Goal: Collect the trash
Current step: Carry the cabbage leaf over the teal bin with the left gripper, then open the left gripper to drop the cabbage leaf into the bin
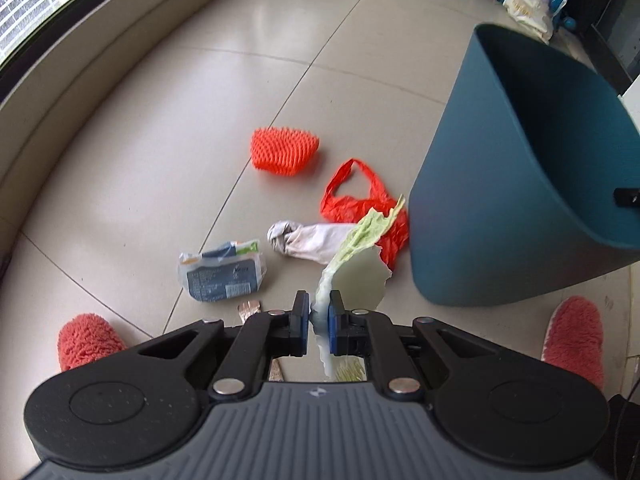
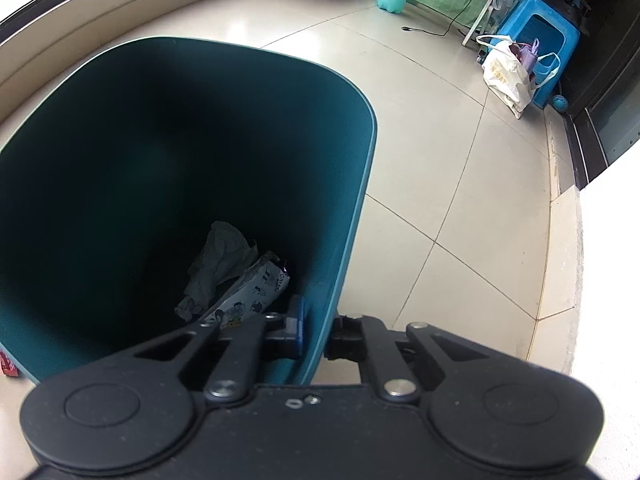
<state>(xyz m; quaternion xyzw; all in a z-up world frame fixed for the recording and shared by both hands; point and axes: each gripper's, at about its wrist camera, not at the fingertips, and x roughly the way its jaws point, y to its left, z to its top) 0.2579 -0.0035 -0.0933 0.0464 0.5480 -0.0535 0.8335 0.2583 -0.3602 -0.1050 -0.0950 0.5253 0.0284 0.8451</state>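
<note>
Teal plastic, the bin (image 1: 520, 168) stands to the right of your left gripper (image 1: 319, 316), its mouth tipped toward you; your right gripper (image 2: 318, 332) is clamped on its near rim, one finger inside, one outside. Your left fingers (image 1: 301, 316) pinch the white stalk of a cabbage leaf (image 1: 356, 256), whose long axis runs up and rightward toward the bin. So carry it right, over the rim. The red bag (image 1: 360, 204), sock (image 1: 308, 240) and packet (image 1: 222, 272) lie on the floor beside the bin.

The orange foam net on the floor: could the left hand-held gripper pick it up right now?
Probably not yet: the left hand-held gripper is shut on a cabbage leaf. The orange foam net itself lies uncovered on the floor.
</note>
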